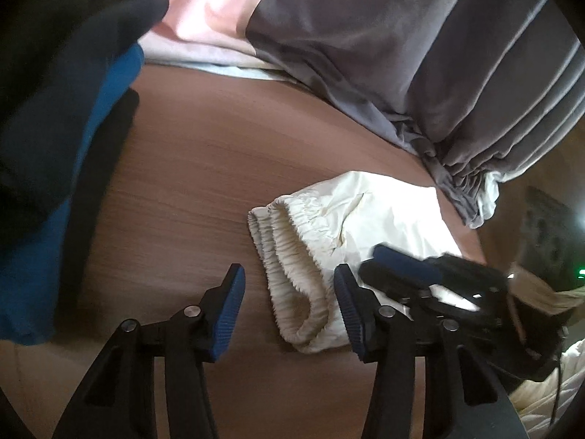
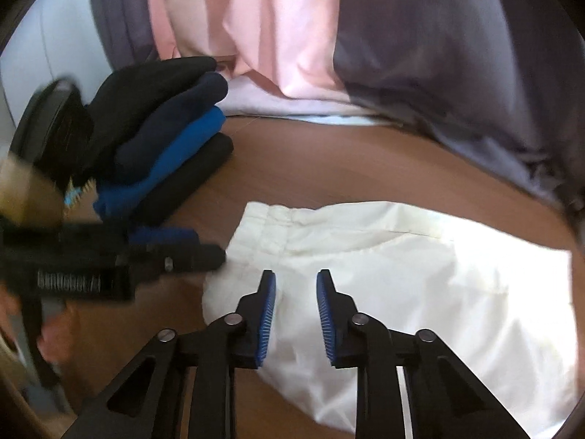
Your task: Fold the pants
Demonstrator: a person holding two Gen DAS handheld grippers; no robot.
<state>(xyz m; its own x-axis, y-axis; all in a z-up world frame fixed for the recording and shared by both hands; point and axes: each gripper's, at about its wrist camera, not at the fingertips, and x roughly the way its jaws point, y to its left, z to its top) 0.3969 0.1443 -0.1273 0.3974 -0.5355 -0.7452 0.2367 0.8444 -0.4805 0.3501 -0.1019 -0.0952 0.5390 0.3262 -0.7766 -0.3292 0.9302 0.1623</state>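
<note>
Cream pants lay folded mid-table | my left gripper gaped over the waistband, empty | my right gripper hung narrowly parted above the cloth, gripping nothing | dark folded stack by the left edge

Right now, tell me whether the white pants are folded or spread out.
Folded. The white pants lie on the table as a compact bundle, with waistband layers stacked at one end.
</note>
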